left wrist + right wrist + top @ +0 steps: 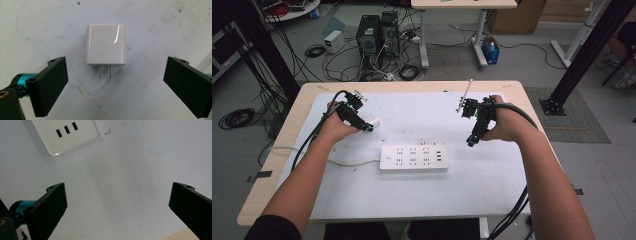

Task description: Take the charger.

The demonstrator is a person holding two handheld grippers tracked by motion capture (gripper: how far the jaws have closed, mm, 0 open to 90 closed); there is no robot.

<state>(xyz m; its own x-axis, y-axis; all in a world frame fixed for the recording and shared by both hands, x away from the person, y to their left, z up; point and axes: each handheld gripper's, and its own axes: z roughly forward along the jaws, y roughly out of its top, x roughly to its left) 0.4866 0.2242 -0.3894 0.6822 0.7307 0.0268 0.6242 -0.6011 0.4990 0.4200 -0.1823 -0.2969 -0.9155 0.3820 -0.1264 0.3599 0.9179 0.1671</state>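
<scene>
on the white mat, a white charger [105, 44] is lying just ahead of the left gripper [115, 85], centred between its spread jaws, untouched. the right gripper [117, 207] is hovering released, near a power strip [65, 135].

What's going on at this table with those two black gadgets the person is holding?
A person sits at a table, holding a two-jaw gripper in each hand. The left gripper hovers over a small white plug adapter lying on the white mat, its jaws wide open on either side and not touching it. The right gripper is also open and holds nothing, above bare mat near the end of a white power strip that carries its small ports. Nothing has been picked up yet.
</scene>
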